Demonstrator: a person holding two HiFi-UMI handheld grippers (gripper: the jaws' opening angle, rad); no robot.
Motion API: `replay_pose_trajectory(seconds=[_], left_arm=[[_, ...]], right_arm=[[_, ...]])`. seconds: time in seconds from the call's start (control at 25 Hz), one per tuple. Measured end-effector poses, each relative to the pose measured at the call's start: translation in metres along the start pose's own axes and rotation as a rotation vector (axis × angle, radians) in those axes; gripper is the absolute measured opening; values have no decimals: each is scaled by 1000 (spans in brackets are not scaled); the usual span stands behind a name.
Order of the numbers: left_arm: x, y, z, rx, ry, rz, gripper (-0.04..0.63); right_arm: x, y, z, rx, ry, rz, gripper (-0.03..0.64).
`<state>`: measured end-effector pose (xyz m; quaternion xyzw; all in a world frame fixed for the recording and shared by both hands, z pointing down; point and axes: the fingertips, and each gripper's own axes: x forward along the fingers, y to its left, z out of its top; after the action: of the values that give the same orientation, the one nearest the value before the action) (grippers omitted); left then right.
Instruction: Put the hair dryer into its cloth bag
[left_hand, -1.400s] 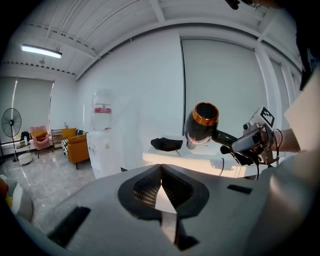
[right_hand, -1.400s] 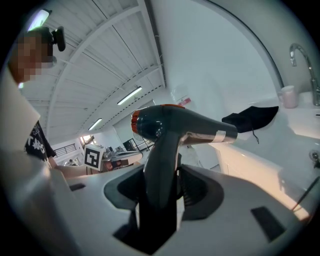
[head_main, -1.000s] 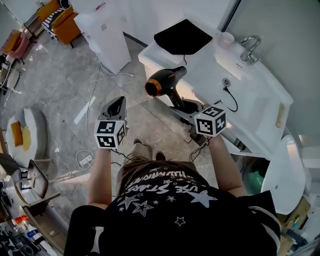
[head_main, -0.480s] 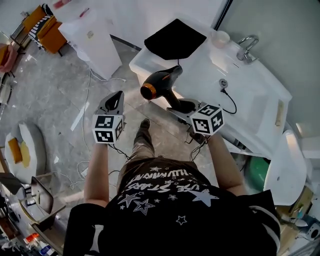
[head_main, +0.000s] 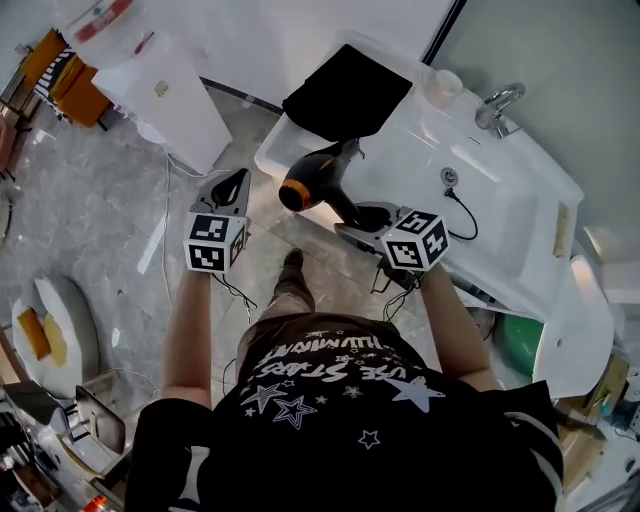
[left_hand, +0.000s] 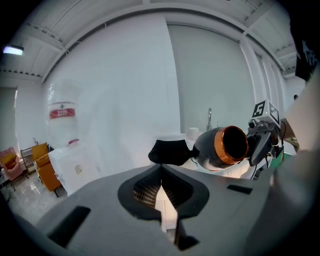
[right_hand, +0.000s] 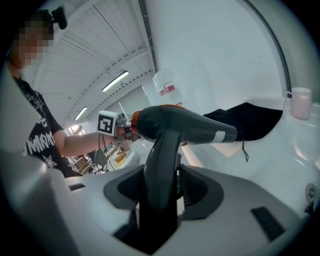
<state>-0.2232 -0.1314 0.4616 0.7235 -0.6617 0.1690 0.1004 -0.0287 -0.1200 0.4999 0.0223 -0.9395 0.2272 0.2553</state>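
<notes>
I held the hair dryer (head_main: 322, 170) by its handle in the jaws of the right gripper (head_main: 366, 217), left gripper (head_main: 233, 186) closed and empty; top-heavy, it might twist before reaching the far cloth bag (head_main: 345, 92).

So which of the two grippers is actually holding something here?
The right gripper: its fingers clamp the black hair dryer by its handle. The left gripper is shut on nothing, closed tight in the air.

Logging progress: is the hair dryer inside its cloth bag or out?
Out: the right tongs hold the hair dryer by its handle; the black cloth bag lies apart on the counter.
</notes>
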Motion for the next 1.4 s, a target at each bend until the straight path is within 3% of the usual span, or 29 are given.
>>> replay_pose_trajectory(seconds=[0.48, 0.56, 0.72, 0.88, 1.16, 1.4], left_arm=[[93, 28, 24, 107, 45, -157, 14], [107, 31, 26, 129, 62, -188, 64], [133, 36, 28, 176, 75, -236, 69], [158, 33, 25, 251, 106, -304, 143], [208, 25, 3, 393, 163, -394, 190], [238, 18, -11, 412, 205, -465, 216]], right_arm=[[23, -30, 13, 33, 52, 22, 198], [26, -33, 14, 31, 64, 28, 196], [31, -39, 14, 20, 88, 17, 197], [36, -43, 17, 17, 99, 9, 197], [47, -47, 28, 14, 91, -2, 196], [56, -47, 33, 10, 119, -21, 196]])
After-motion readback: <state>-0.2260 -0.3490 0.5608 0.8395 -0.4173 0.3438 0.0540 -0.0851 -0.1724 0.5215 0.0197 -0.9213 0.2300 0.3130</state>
